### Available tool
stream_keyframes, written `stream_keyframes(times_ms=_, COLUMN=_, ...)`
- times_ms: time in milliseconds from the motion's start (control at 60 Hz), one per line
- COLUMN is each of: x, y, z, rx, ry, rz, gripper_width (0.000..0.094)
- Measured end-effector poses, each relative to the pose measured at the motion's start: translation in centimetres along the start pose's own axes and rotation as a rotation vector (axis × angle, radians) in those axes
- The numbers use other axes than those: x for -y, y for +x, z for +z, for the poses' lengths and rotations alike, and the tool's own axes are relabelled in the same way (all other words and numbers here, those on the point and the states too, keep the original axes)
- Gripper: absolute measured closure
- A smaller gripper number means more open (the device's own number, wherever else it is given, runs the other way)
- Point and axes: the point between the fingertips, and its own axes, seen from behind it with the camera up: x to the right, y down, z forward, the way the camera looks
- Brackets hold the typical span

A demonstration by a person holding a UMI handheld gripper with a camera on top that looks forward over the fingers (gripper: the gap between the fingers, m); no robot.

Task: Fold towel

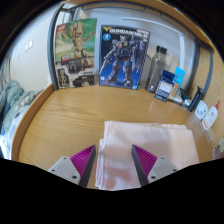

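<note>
A pale pink towel [140, 145] lies flat on the wooden table [70, 115], folded into a rough rectangle. Its near edge lies between my two fingers. My gripper [113, 165] is open above the towel's near left part. The magenta pads [84, 160] stand wide apart, one on each side of the cloth's near end, and grip nothing.
Two posters lean on the back wall: a wooden figure [76, 50] and a blue robot [124, 55]. Boxes and small items [172, 85] stand at the back right, and a white power strip [207, 113] lies at the right edge. Grey-green cloth [10, 105] lies at the left.
</note>
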Motion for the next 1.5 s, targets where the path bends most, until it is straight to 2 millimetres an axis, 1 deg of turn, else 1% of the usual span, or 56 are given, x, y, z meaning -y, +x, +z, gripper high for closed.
stream_keyframes(times_ms=33, x=-0.4, y=0.0, z=0.5, rx=-0.008, ry=-0.016, rz=-0.015, gripper_width=0.0242)
stream_keyframes(times_ms=50, x=-0.1, y=-0.2, z=0.7, rx=-0.003, ry=-0.004, rz=-0.014, gripper_width=0.0237)
stream_keyframes(times_ms=67, x=0.1, y=-0.4, z=0.8, rx=-0.007, ry=0.003, rz=-0.007, gripper_width=0.0301)
stream_keyframes(times_ms=100, x=0.0, y=-0.4, z=0.9, rx=-0.002, ry=0.003, rz=-0.003, gripper_width=0.0366)
stream_keyframes(times_ms=133, x=0.2, y=-0.8, z=1.1, rx=0.000, ry=-0.005, rz=0.003, gripper_width=0.0410)
stream_keyframes(times_ms=200, x=-0.1, y=-0.9, z=0.8, rx=0.017, ry=-0.006, rz=-0.010, gripper_width=0.0509)
stream_keyframes(times_ms=217, x=-0.1, y=-0.8, z=0.8, rx=0.017, ry=-0.006, rz=-0.016, gripper_width=0.0508)
stream_keyframes(times_ms=250, x=0.1, y=-0.9, z=1.0, rx=0.017, ry=-0.009, rz=-0.028, gripper_width=0.0568)
stream_keyframes(times_ms=300, x=0.0, y=-0.7, z=1.2, rx=0.017, ry=-0.006, rz=-0.042, gripper_width=0.0753)
stream_keyframes(times_ms=333, x=0.2, y=-0.1, z=1.2, rx=-0.002, ry=-0.002, rz=-0.054, gripper_width=0.0880)
stream_keyframes(times_ms=417, x=0.2, y=-0.2, z=1.3, rx=0.026, ry=-0.019, rz=-0.044, gripper_width=0.0882)
stream_keyframes(times_ms=483, x=0.4, y=-0.4, z=0.9, rx=0.071, ry=-0.040, rz=-0.011, gripper_width=0.0882)
stream_keyframes(times_ms=500, x=0.7, y=-0.5, z=0.4, rx=0.079, ry=-0.048, rz=0.010, gripper_width=0.0881)
stream_keyframes(times_ms=550, x=2.4, y=0.1, z=-0.8, rx=0.105, ry=-0.026, rz=0.077, gripper_width=0.0882)
stream_keyframes(times_ms=650, x=6.1, y=3.6, z=-4.2, rx=0.131, ry=0.023, rz=0.162, gripper_width=0.0882)
stream_keyframes(times_ms=717, x=8.0, y=6.8, z=-6.4, rx=0.132, ry=0.047, rz=0.218, gripper_width=0.0882)
stream_keyframes(times_ms=800, x=8.6, y=12.2, z=-8.0, rx=0.105, ry=0.069, rz=0.264, gripper_width=0.0883)
stream_keyframes(times_ms=850, x=8.1, y=15.4, z=-8.2, rx=0.081, ry=0.067, rz=0.295, gripper_width=0.0882)
stream_keyframes(times_ms=883, x=7.4, y=17.5, z=-7.9, rx=0.051, ry=0.058, rz=0.309, gripper_width=0.0883)
stream_keyframes(times_ms=900, x=6.8, y=18.6, z=-7.5, rx=0.037, ry=0.052, rz=0.313, gripper_width=0.0820)
stream_keyframes(times_ms=917, x=6.2, y=19.7, z=-7.2, rx=0.021, ry=0.039, rz=0.318, gripper_width=0.0781)
stream_keyframes(times_ms=933, x=5.5, y=20.8, z=-6.9, rx=0.004, ry=0.026, rz=0.324, gripper_width=0.0819)
stream_keyframes(times_ms=983, x=3.3, y=23.4, z=-5.7, rx=-0.027, ry=-0.012, rz=0.340, gripper_width=0.0822)
stream_keyframes(times_ms=1000, x=2.5, y=24.1, z=-5.6, rx=-0.033, ry=-0.024, rz=0.342, gripper_width=0.0798)
stream_keyframes(times_ms=1017, x=1.9, y=24.8, z=-5.0, rx=-0.037, ry=-0.036, rz=0.342, gripper_width=0.0764)
stream_keyframes(times_ms=1033, x=1.2, y=25.4, z=-4.3, rx=-0.041, ry=-0.047, rz=0.340, gripper_width=0.0675)
stream_keyframes(times_ms=1050, x=0.5, y=25.9, z=-3.9, rx=-0.045, ry=-0.061, rz=0.338, gripper_width=0.0652)
stream_keyframes(times_ms=1117, x=-1.6, y=28.3, z=-2.7, rx=-0.073, ry=-0.088, rz=0.317, gripper_width=0.0496)
stream_keyframes(times_ms=1167, x=-2.3, y=29.6, z=-2.5, rx=-0.083, ry=-0.099, rz=0.303, gripper_width=0.0421)
stream_keyframes(times_ms=1183, x=-2.2, y=29.9, z=-2.7, rx=-0.079, ry=-0.098, rz=0.299, gripper_width=0.0392)
stream_keyframes(times_ms=1217, x=-2.0, y=30.3, z=-3.1, rx=-0.072, ry=-0.081, rz=0.297, gripper_width=0.0288)
stream_keyframes(times_ms=1233, x=-1.7, y=30.5, z=-3.3, rx=-0.067, ry=-0.072, rz=0.296, gripper_width=0.0282)
stream_keyframes(times_ms=1267, x=-1.0, y=30.7, z=-4.0, rx=-0.057, ry=-0.054, rz=0.289, gripper_width=0.0229)
stream_keyframes(times_ms=1317, x=0.2, y=30.7, z=-5.3, rx=-0.038, ry=-0.027, rz=0.279, gripper_width=0.0200)
stream_keyframes(times_ms=1383, x=2.4, y=30.2, z=-7.6, rx=-0.008, ry=0.017, rz=0.266, gripper_width=0.0175)
stream_keyframes(times_ms=1433, x=4.0, y=29.5, z=-9.8, rx=0.010, ry=0.051, rz=0.259, gripper_width=0.0147)
stream_keyframes(times_ms=1500, x=5.8, y=28.0, z=-12.8, rx=0.041, ry=0.093, rz=0.243, gripper_width=0.0136)
